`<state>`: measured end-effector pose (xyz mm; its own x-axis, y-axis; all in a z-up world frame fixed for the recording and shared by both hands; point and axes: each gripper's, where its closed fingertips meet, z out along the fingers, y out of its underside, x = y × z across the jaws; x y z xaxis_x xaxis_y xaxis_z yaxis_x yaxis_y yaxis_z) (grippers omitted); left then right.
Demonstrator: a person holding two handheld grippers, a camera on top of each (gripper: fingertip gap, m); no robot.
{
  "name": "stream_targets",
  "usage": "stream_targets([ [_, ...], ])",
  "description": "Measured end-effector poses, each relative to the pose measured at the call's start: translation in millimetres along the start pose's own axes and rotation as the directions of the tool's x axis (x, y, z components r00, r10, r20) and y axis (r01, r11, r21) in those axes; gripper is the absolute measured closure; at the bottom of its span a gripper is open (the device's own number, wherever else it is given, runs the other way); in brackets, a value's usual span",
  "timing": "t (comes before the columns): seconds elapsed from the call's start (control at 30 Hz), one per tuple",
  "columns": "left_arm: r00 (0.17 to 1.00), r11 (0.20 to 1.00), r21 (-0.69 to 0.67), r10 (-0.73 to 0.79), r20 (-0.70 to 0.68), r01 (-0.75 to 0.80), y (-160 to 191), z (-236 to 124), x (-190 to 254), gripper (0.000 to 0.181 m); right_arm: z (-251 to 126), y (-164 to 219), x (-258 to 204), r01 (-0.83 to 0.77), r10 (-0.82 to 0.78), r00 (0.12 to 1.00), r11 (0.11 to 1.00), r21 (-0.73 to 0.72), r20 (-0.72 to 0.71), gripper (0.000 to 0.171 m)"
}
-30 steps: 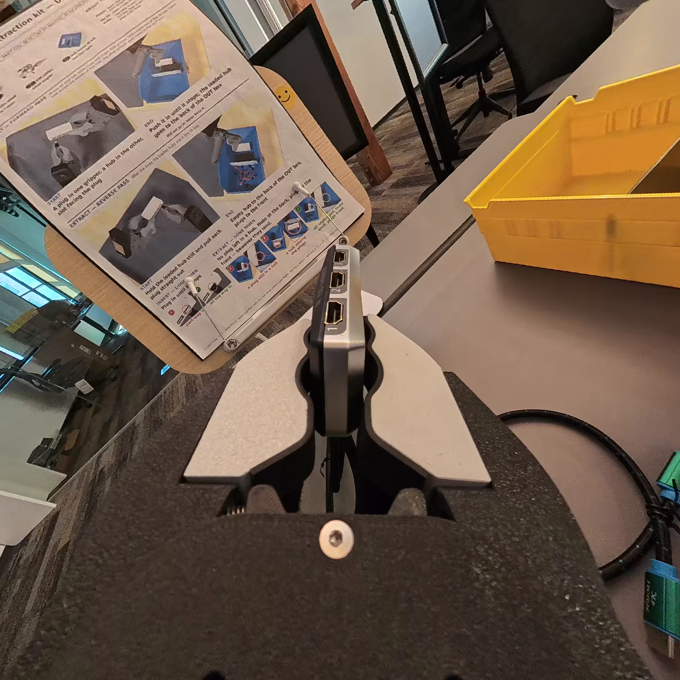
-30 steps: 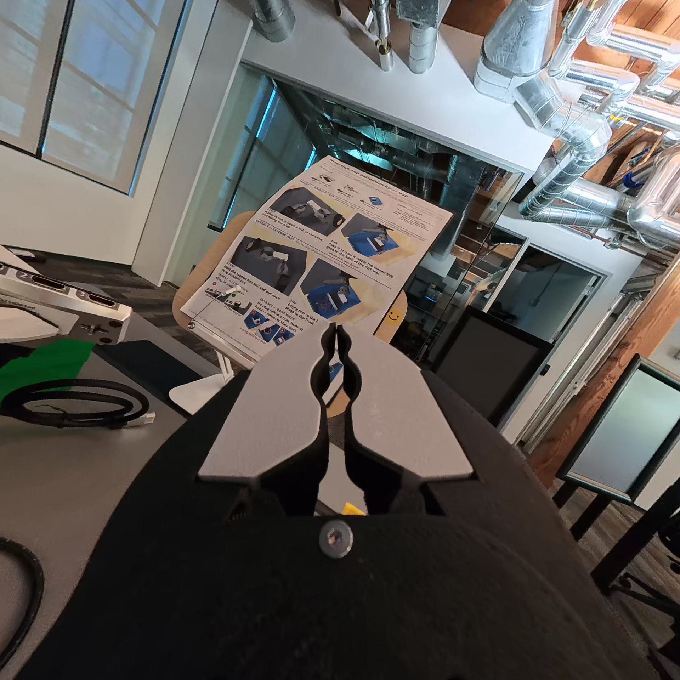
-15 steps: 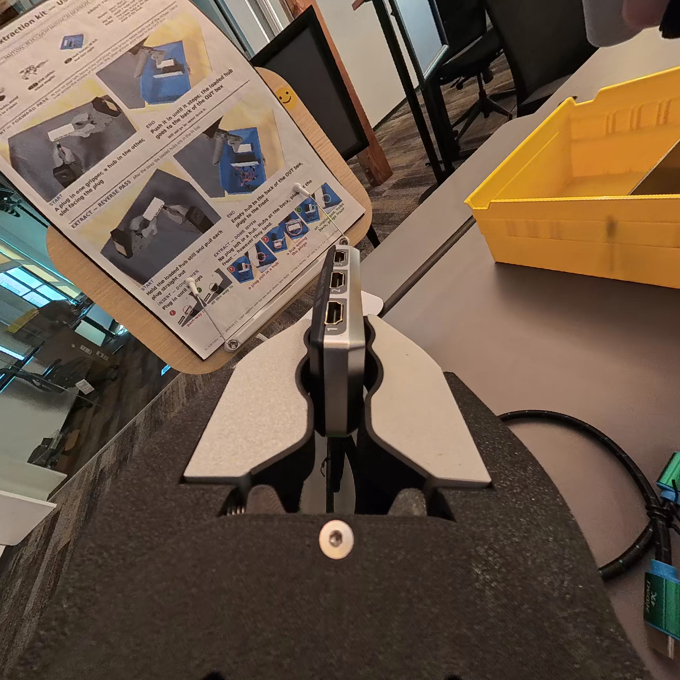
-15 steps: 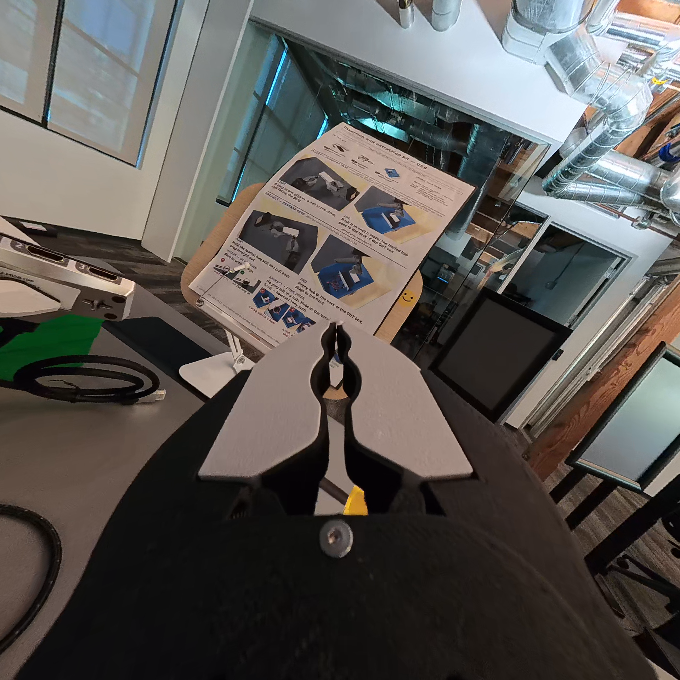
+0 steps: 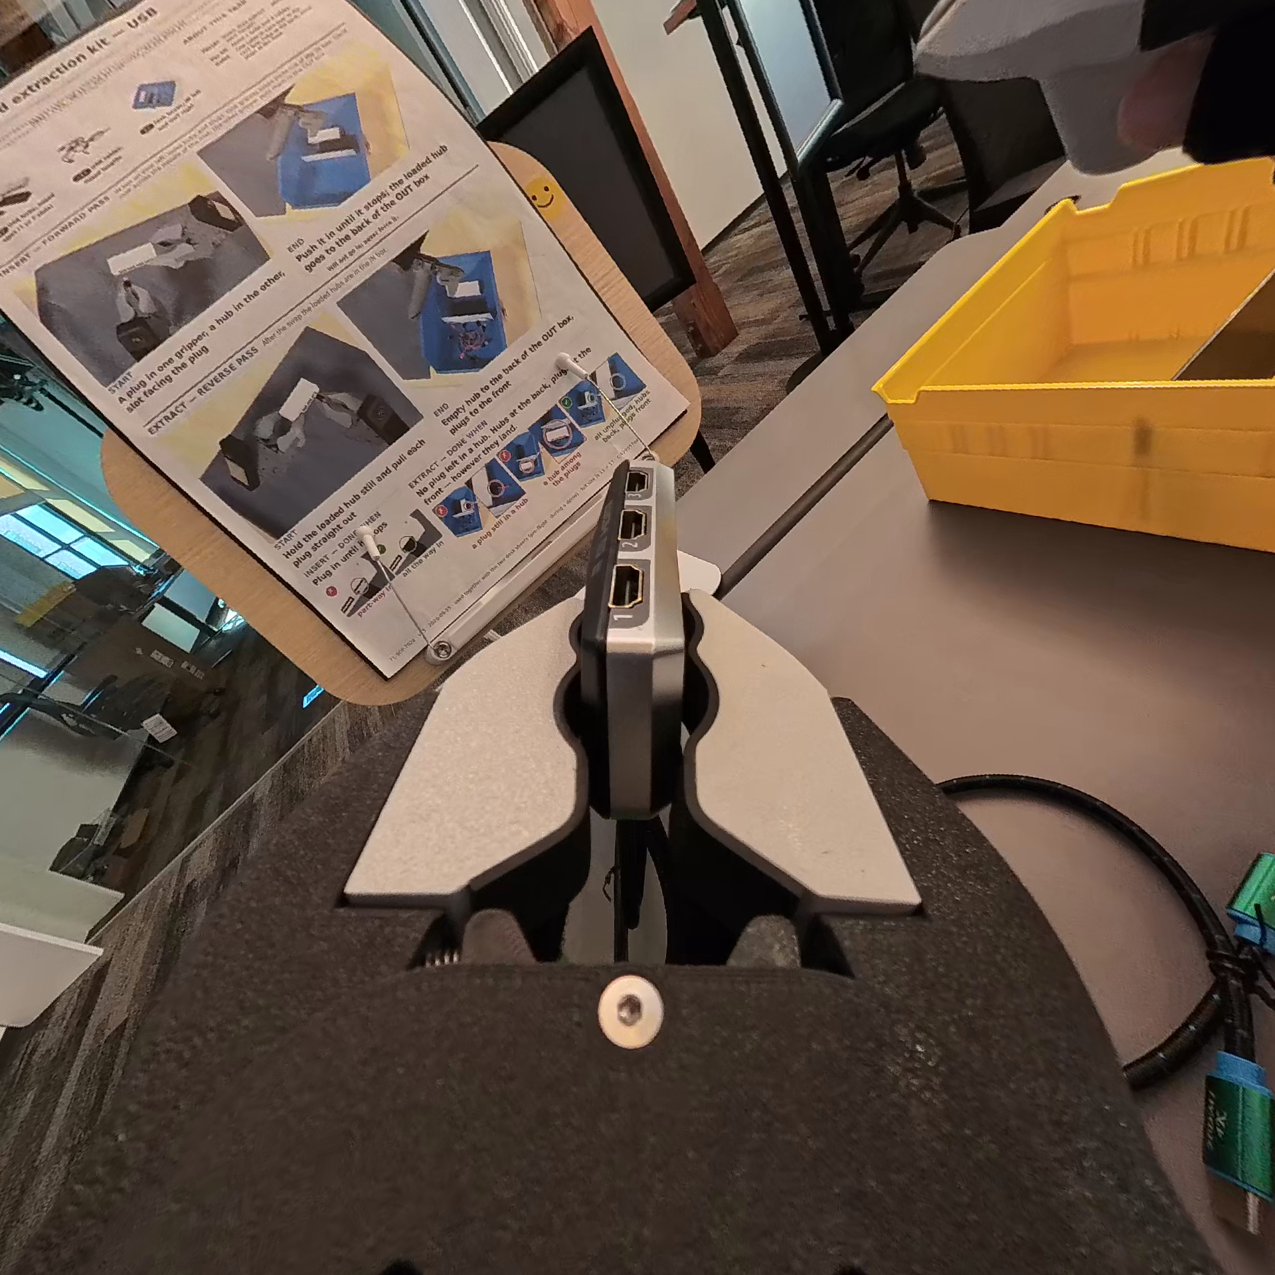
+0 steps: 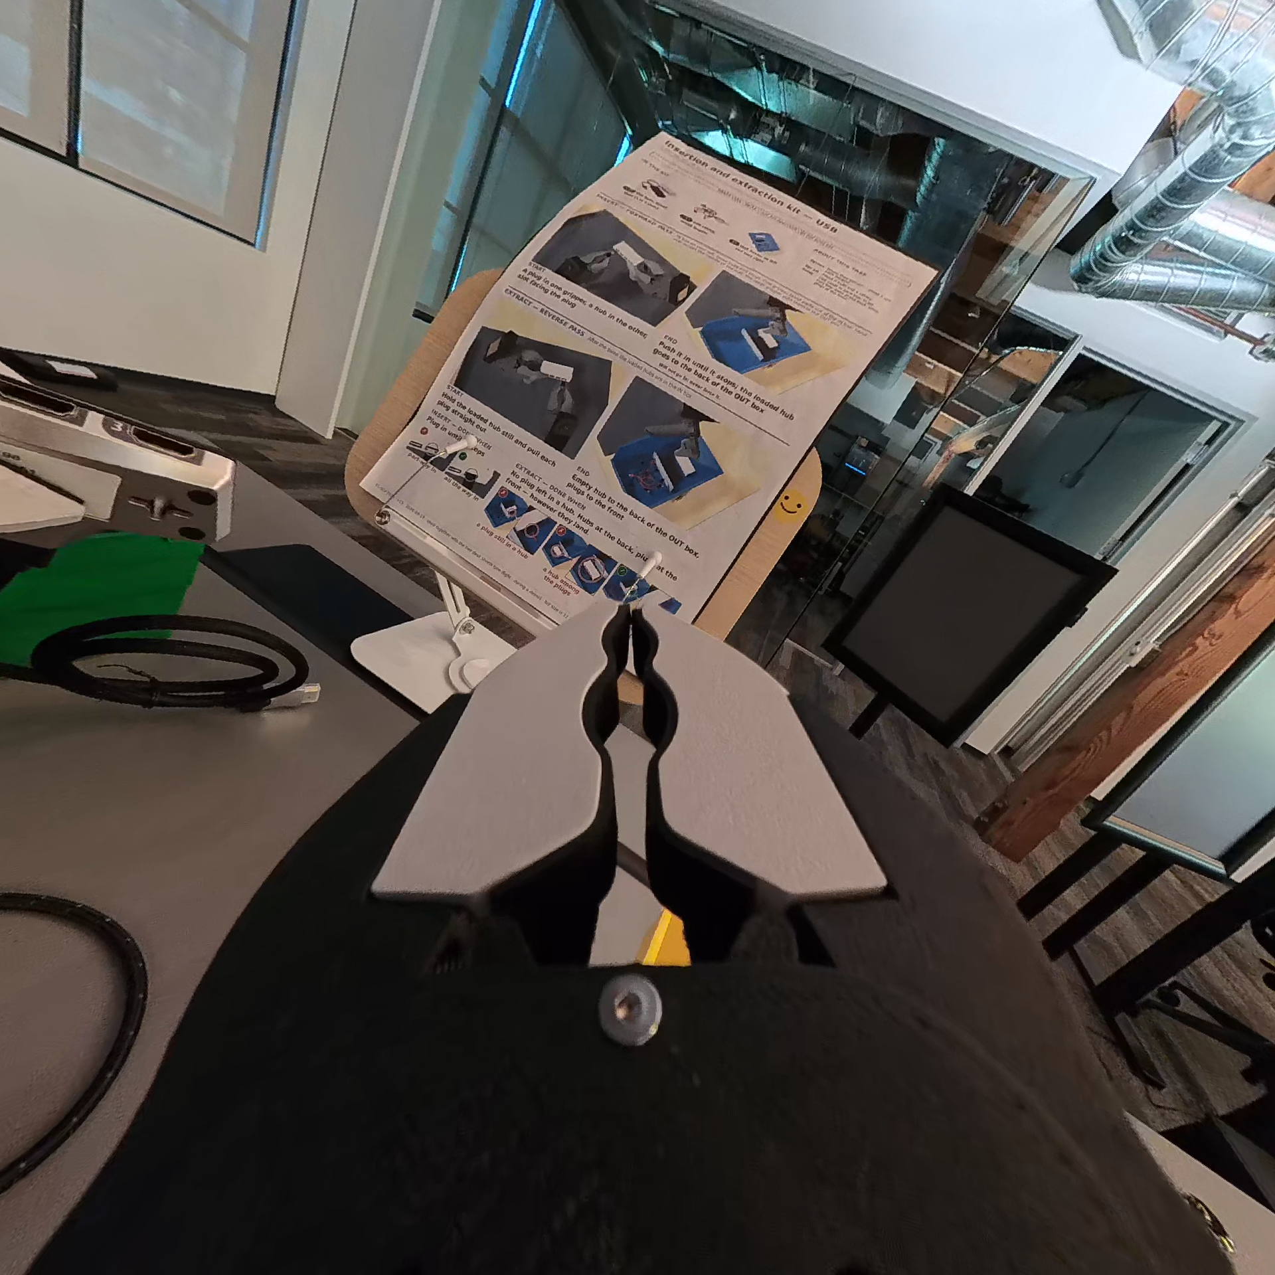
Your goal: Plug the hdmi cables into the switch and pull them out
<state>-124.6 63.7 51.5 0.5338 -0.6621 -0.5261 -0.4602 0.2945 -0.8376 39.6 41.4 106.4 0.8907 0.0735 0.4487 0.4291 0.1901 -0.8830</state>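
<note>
While the left hand-held gripper (image 5: 631, 697) clamps the switch (image 5: 631, 621) above the bench (image 5: 966, 676) with all ports empty, the right hand-held gripper (image 6: 629, 624) is closed on nothing, so every cable (image 5: 1242, 1131), lying near right, awaits plugging.

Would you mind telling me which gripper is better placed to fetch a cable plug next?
Right, probably. The right gripper is shut on nothing, while the left gripper is clamped on the switch, its ports empty.
</note>
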Motion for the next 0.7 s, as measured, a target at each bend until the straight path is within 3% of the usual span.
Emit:
stream_targets([
  [0.7, 1.0, 1.0, 0.006, -0.004, 0.003, 0.004, -1.2, -1.2, -1.8, 0.159, 2.1, 5.7, -1.8, -0.005, 0.006, 1.0, 0.999, -0.036, 0.014, 0.17],
])
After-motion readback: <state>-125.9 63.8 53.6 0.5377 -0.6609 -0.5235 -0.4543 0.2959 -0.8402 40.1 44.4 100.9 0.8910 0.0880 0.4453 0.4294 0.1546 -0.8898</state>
